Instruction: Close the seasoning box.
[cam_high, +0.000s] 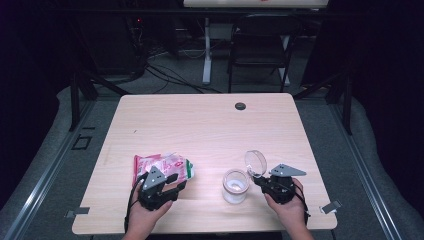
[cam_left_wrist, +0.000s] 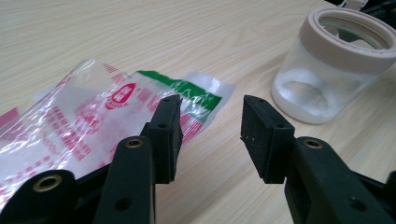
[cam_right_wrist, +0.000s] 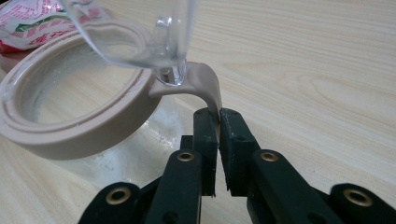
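With the right gripper (cam_right_wrist: 218, 122) clenched on the jar's (cam_high: 235, 187) beige lid tab (cam_right_wrist: 205, 84), a tug risked tipping it; left gripper (cam_left_wrist: 210, 135), released, hovered over the sachet (cam_left_wrist: 93, 121) beside the jar.

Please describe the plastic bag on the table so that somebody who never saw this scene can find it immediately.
On the wooden table, look at the near left part, just ahead of the left gripper, whose jaws stand open. The bag lies flat there: thin, crinkled, clear plastic with pink-red print and a green stripe, unlike the round open jar to its right.
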